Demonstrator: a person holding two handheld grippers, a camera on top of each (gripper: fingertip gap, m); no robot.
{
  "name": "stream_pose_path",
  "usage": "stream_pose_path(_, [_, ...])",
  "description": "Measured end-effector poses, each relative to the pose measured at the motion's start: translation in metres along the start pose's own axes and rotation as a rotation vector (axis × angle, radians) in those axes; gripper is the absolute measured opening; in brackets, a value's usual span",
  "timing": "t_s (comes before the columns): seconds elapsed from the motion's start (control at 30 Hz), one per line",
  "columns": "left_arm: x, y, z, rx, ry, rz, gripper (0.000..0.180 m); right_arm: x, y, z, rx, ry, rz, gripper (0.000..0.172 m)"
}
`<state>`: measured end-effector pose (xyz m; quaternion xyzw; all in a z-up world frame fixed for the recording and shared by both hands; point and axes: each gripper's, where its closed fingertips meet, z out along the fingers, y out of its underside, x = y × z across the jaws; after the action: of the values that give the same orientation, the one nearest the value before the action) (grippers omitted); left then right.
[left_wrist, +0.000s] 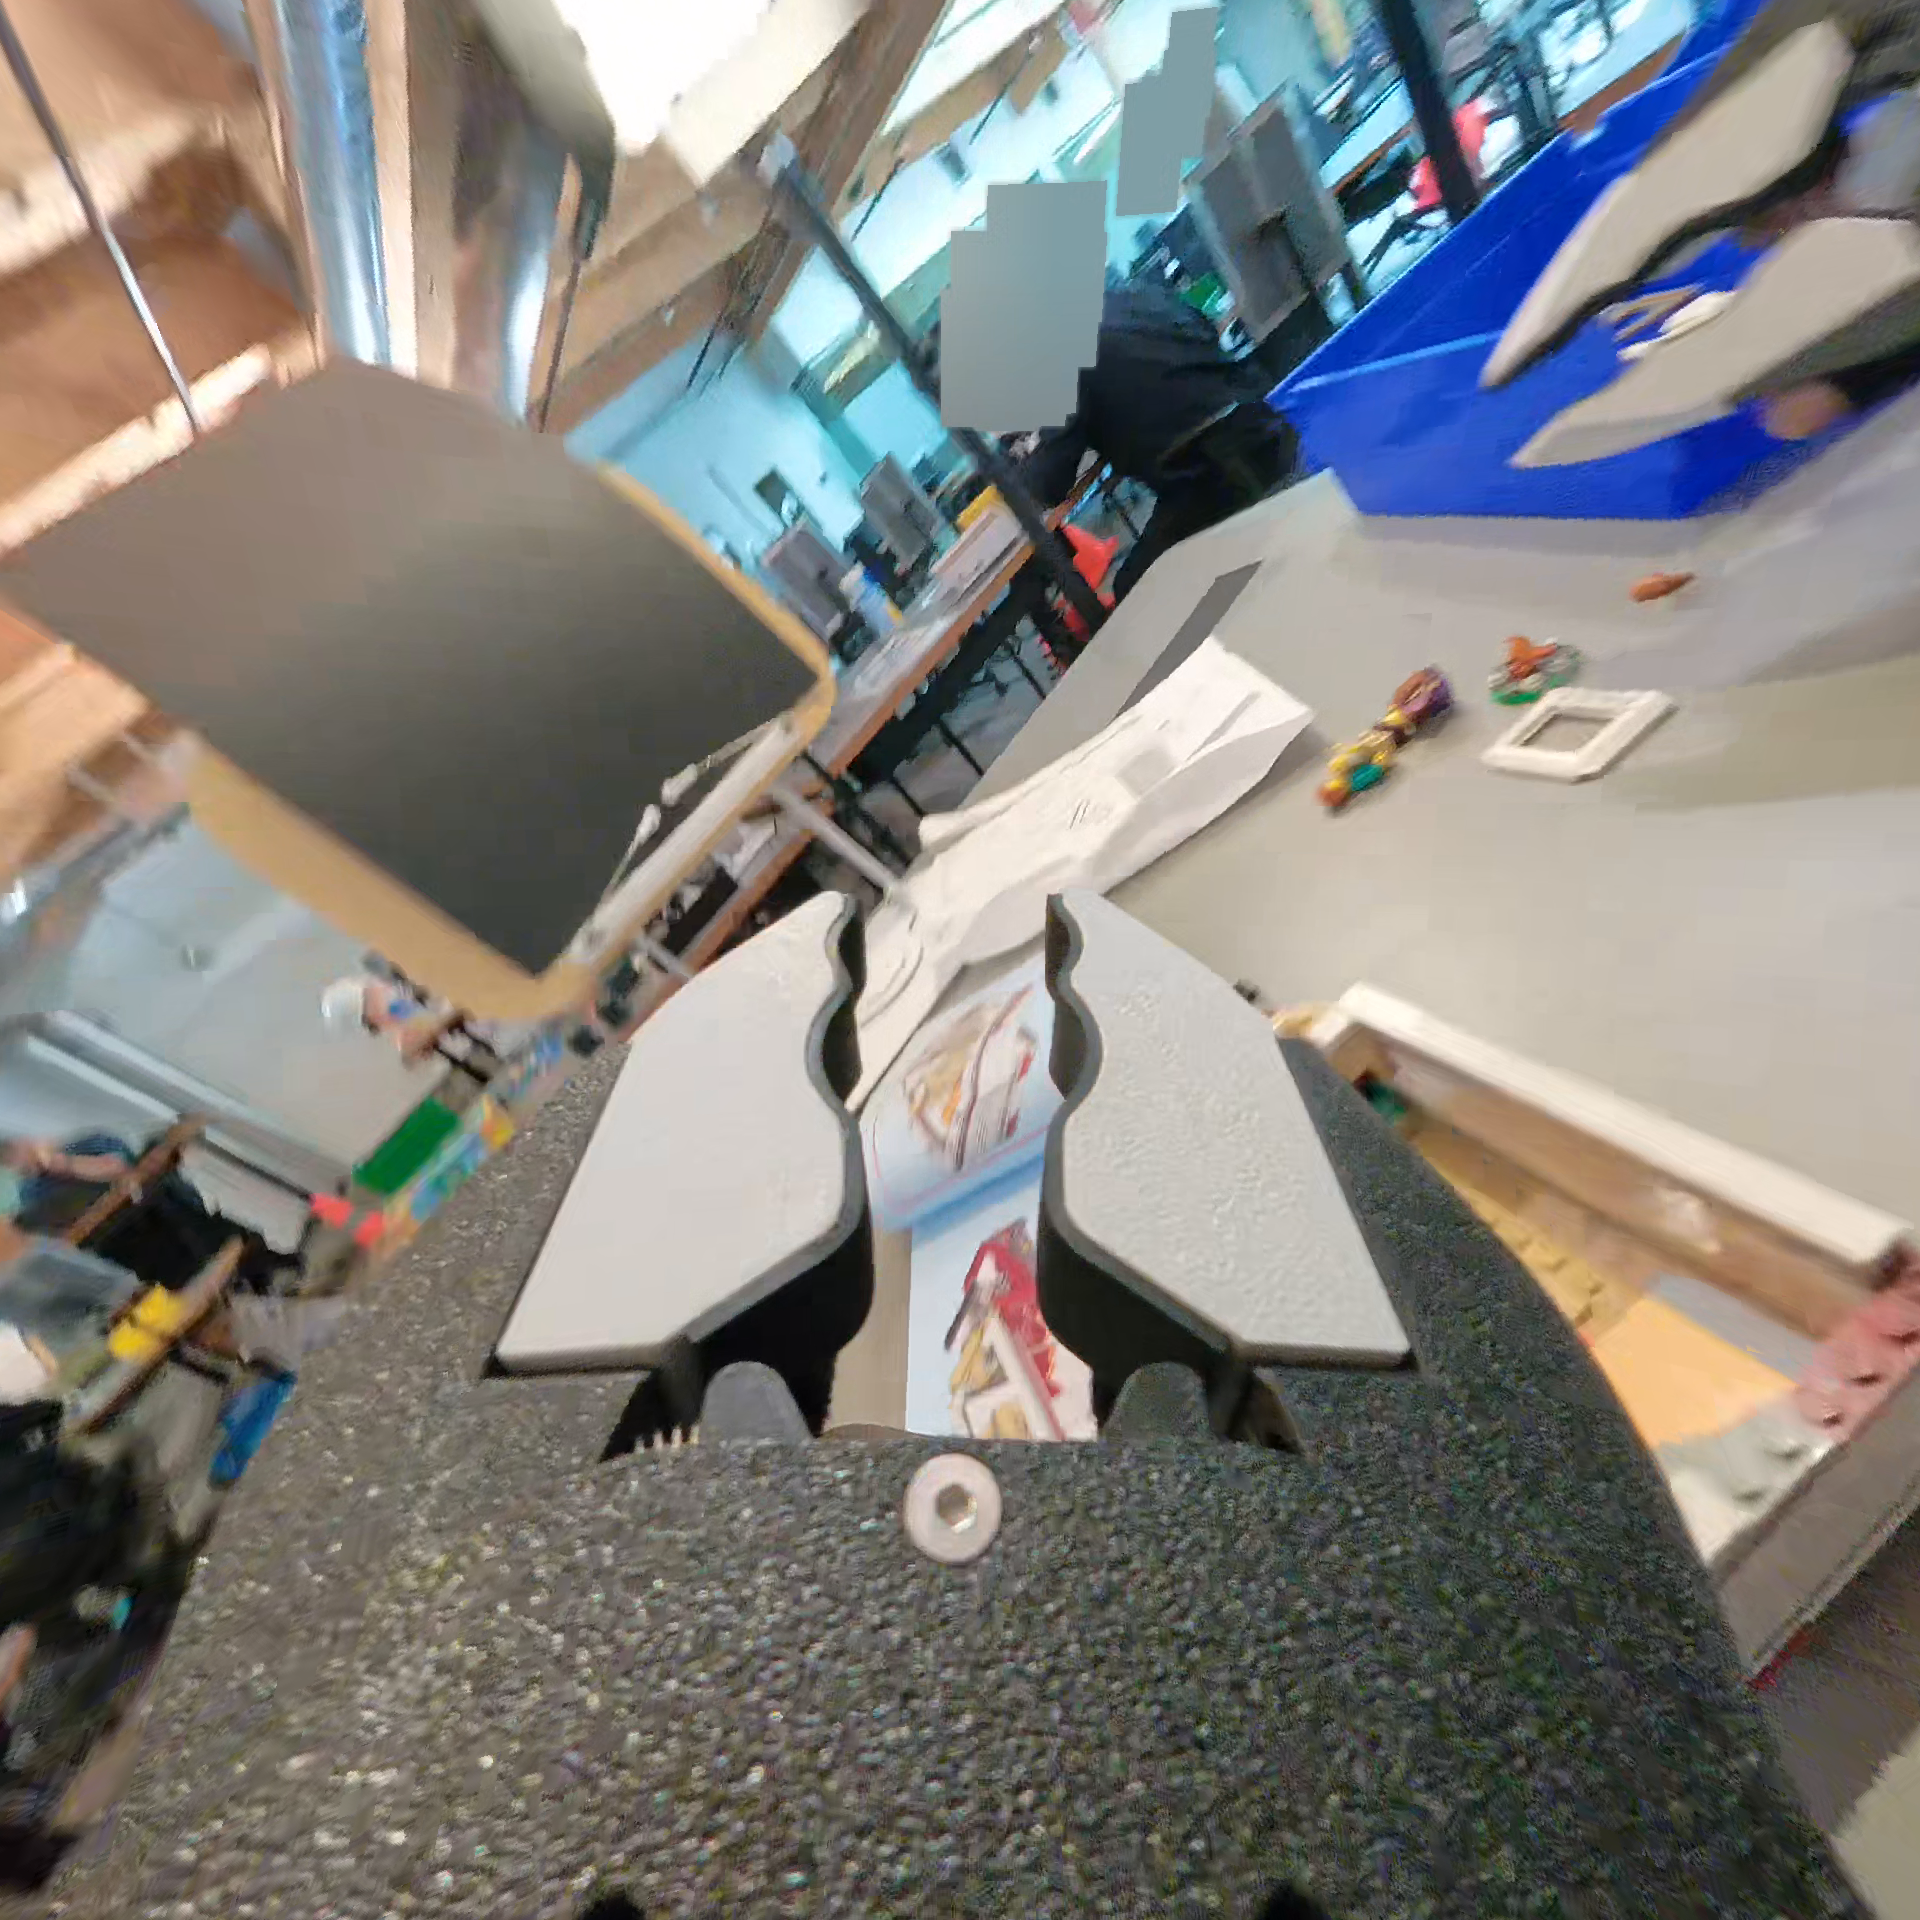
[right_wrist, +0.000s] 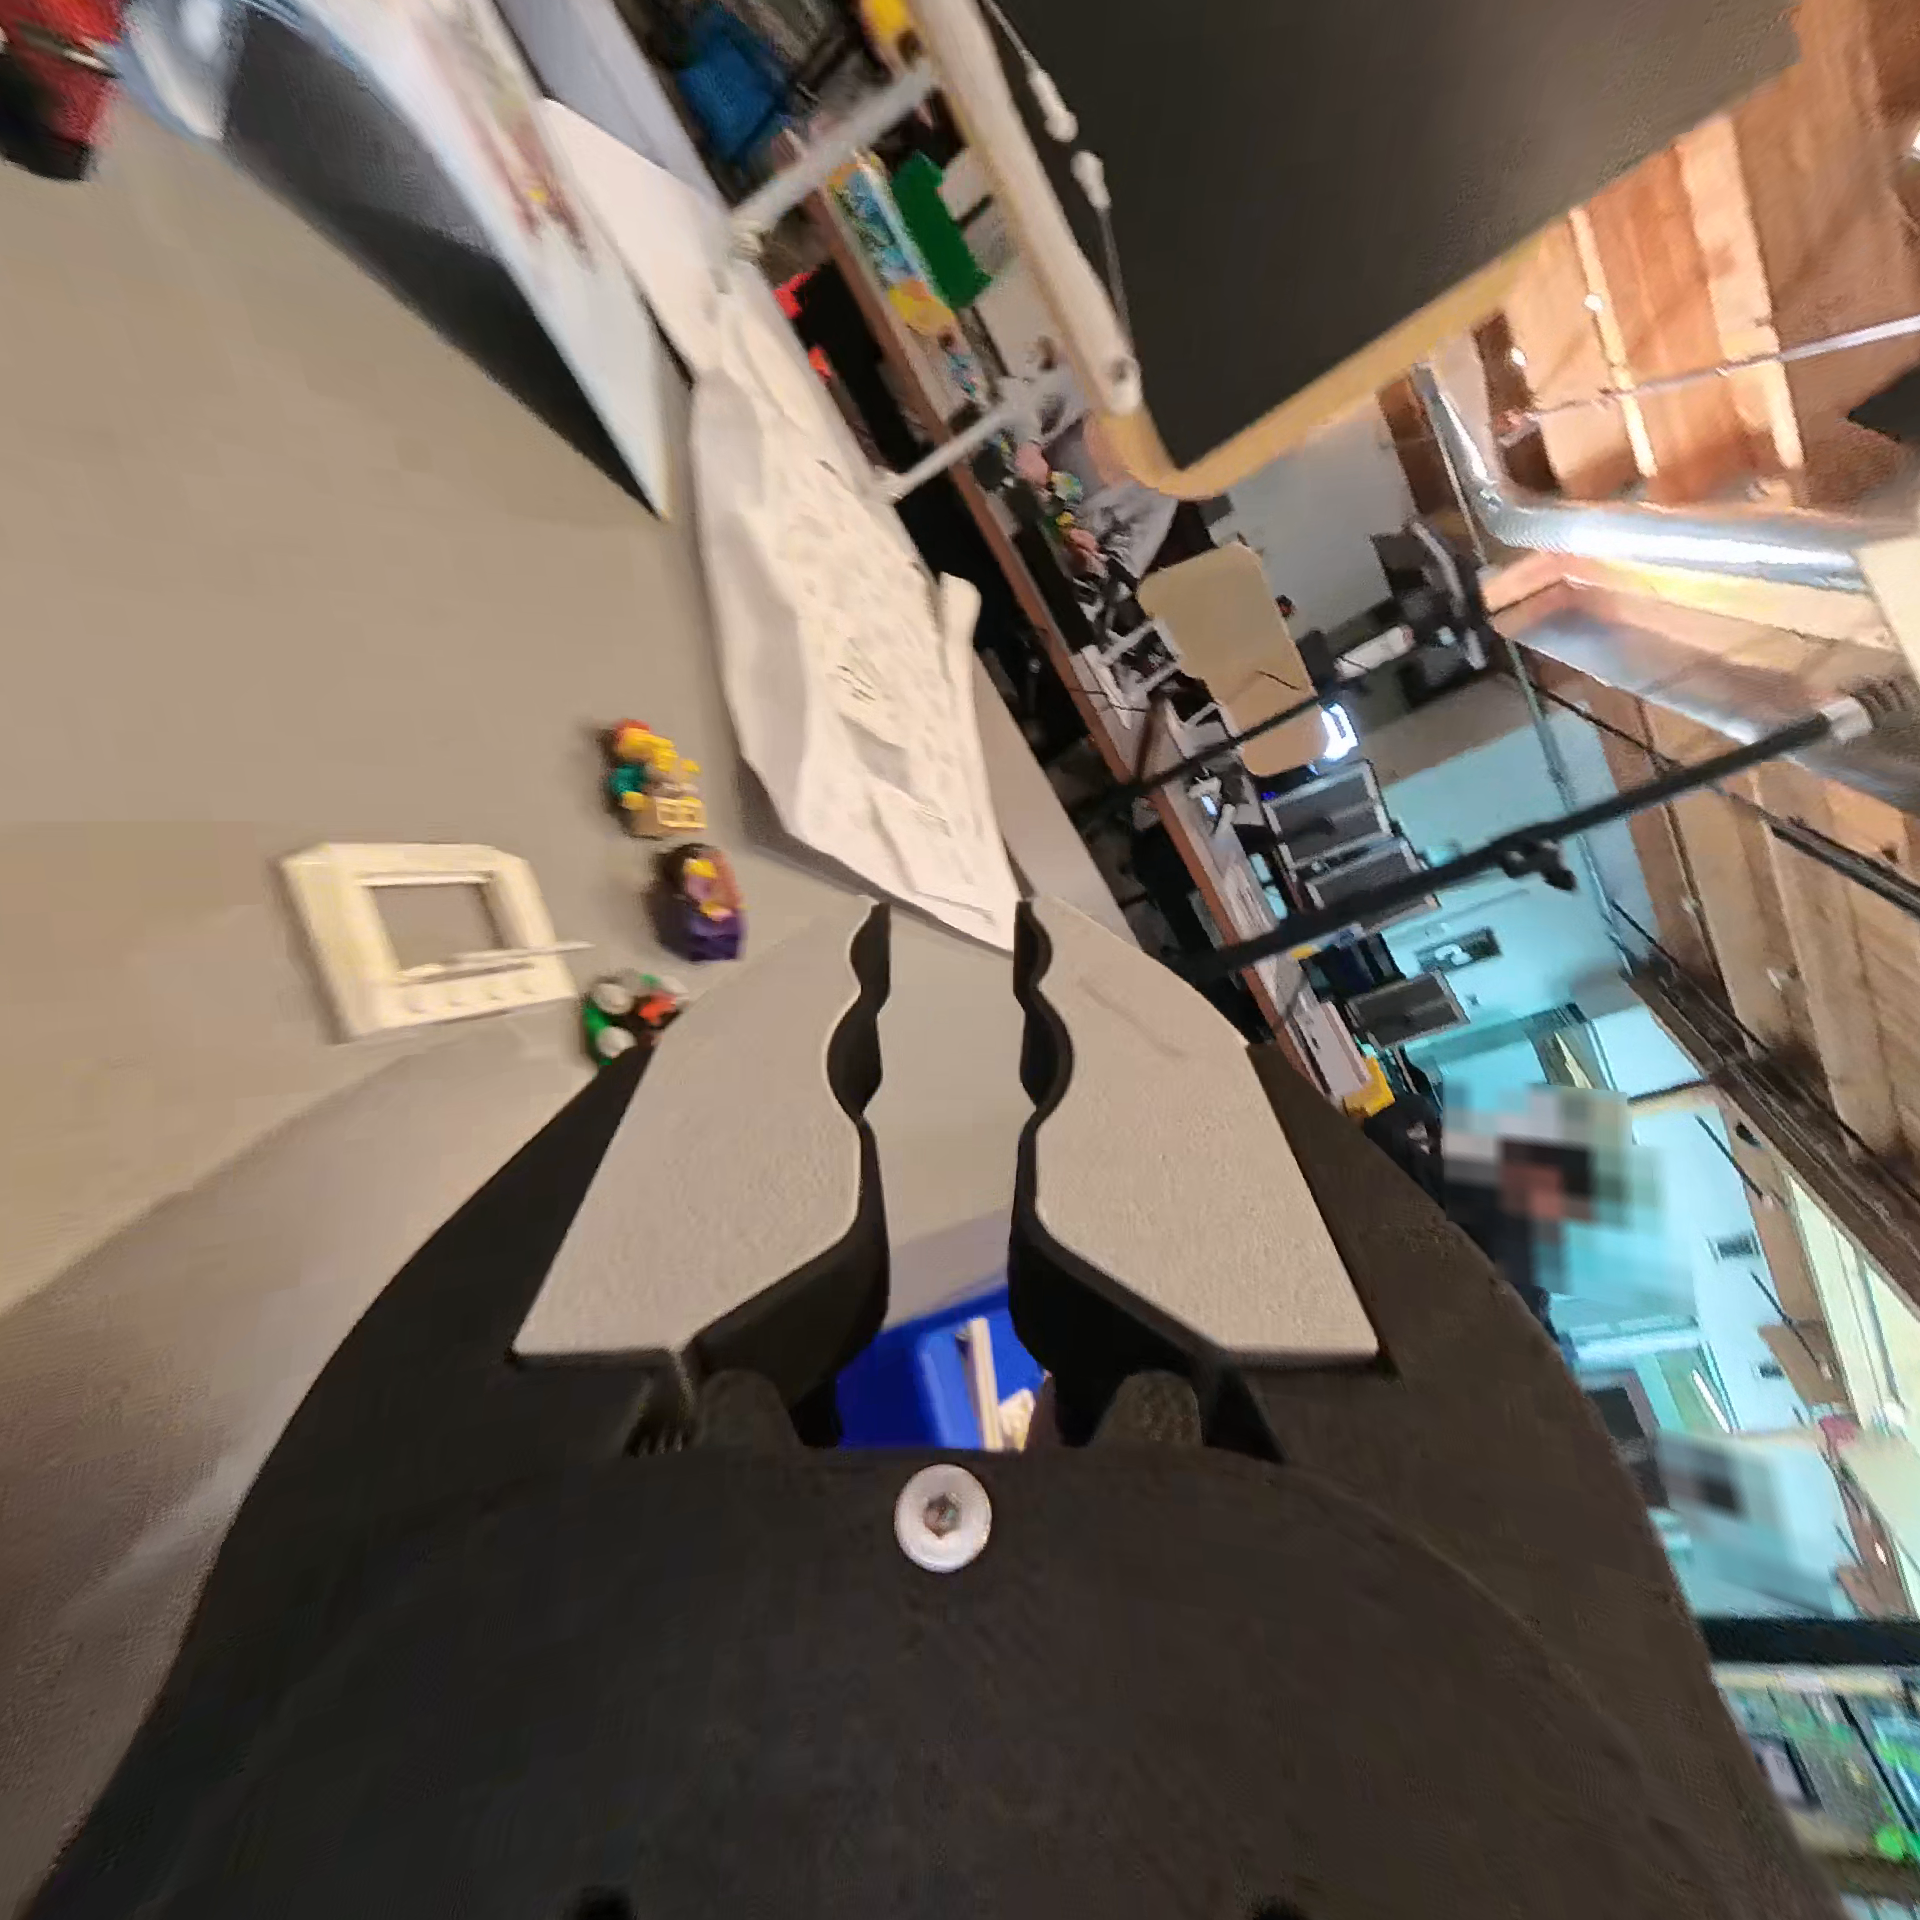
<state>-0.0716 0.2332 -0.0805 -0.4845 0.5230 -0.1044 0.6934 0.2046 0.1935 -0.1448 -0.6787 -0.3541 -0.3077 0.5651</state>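
Note:
My left gripper is open with nothing between its fingers, and hangs over an illustrated booklet on the grey table. My right gripper is open with nothing between its fingers, above the table near a white paper sheet. It also shows in the left wrist view at the top right, open, in front of a blue bin. A white square frame, a purple figure, a small multicoloured brick build and a green and orange piece lie left of the right gripper.
A shallow box with a white rim holding tan plates lies right of the left gripper. A small orange piece lies near the blue bin. A dark panel with a tan edge hangs overhead. Shelves and a person are beyond the table edge. The gap from one gripper's tips to the other's is roughly 30 centimetres.

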Motion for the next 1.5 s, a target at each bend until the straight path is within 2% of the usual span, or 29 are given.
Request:
stream_pose_path(0.1, [-0.019,0.042,-0.001,-0.135,0.001,-0.088,0.033,-0.034,-0.014,0.000,0.039,-0.104,-0.006,0.022])
stream_pose_path(0.2, [-0.018,0.097,-0.005,-0.387,0.087,-0.156,0.036,-0.061,-0.024,-0.003,0.068,-0.179,-0.038,0.022])
stream_pose_path(0.27, [-0.018,0.133,-0.013,-0.550,0.110,-0.271,0.037,-0.071,-0.028,-0.005,0.081,-0.206,-0.059,0.022])
stream_pose_path(0.37, [-0.014,0.164,-0.021,-0.667,0.140,-0.475,0.039,-0.078,-0.030,-0.006,0.095,-0.235,-0.062,0.022])
stream_pose_path(0.43, [-0.017,0.175,-0.023,-0.695,0.118,-0.548,0.042,-0.080,-0.027,-0.006,0.090,-0.249,-0.056,0.021])
stream_pose_path(0.53, [-0.019,0.188,-0.028,-0.748,0.093,-0.610,0.049,-0.082,-0.024,-0.005,0.086,-0.266,-0.050,0.021])
stream_pose_path(0.73, [-0.021,0.205,-0.032,-0.805,0.069,-0.640,0.060,-0.090,-0.025,-0.005,0.096,-0.306,-0.048,0.021])
stream_pose_path(1.5, [-0.018,0.208,-0.033,-0.820,0.078,-0.636,0.060,-0.093,-0.021,-0.005,0.083,-0.333,-0.040,0.021])
